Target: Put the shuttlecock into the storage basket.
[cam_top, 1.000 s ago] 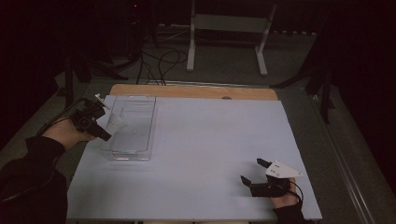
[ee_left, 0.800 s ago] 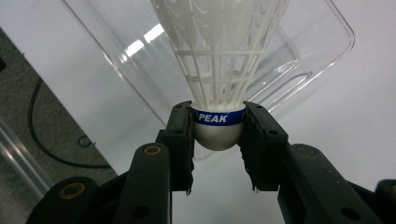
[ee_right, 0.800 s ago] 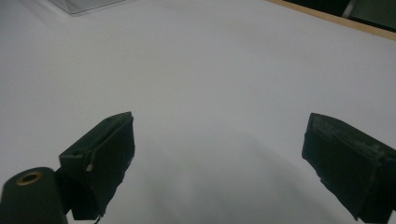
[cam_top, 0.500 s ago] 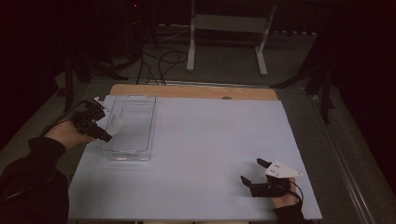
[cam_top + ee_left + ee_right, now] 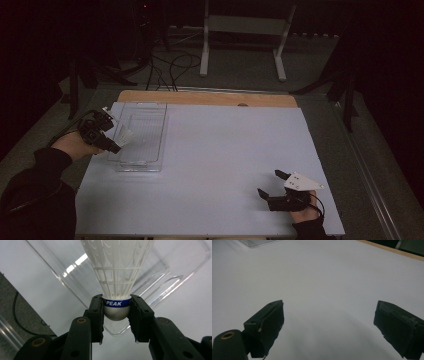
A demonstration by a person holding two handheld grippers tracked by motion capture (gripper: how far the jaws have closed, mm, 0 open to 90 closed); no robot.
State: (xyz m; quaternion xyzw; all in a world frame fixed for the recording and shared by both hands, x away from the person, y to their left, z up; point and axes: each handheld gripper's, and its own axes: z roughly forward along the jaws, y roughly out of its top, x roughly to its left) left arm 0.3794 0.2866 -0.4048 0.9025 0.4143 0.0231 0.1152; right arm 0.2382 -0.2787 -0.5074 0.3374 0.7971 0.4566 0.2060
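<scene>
A white shuttlecock [image 5: 117,277] with a blue band reading PEAK sits between the pads of my left gripper [image 5: 117,312], which is shut on its rounded cork. In the high view the left gripper [image 5: 116,142] holds the shuttlecock [image 5: 125,136] over the left rim of a clear plastic tray [image 5: 150,160], feathers pointing into it. The tray's corner [image 5: 172,280] lies just under the feathers. My right gripper [image 5: 270,184] rests at the near right of the white table sheet [image 5: 230,150], open, with nothing between its jaws [image 5: 329,325].
A wooden strip [image 5: 210,98] runs along the table's far edge. Behind the table stand a metal frame [image 5: 245,35] and loose cables [image 5: 170,62] on the floor. The person's dark sleeve [image 5: 35,200] fills the near left corner.
The left gripper with the shuttlecock has shifted slightly toward the tray. The right gripper has kept still.
</scene>
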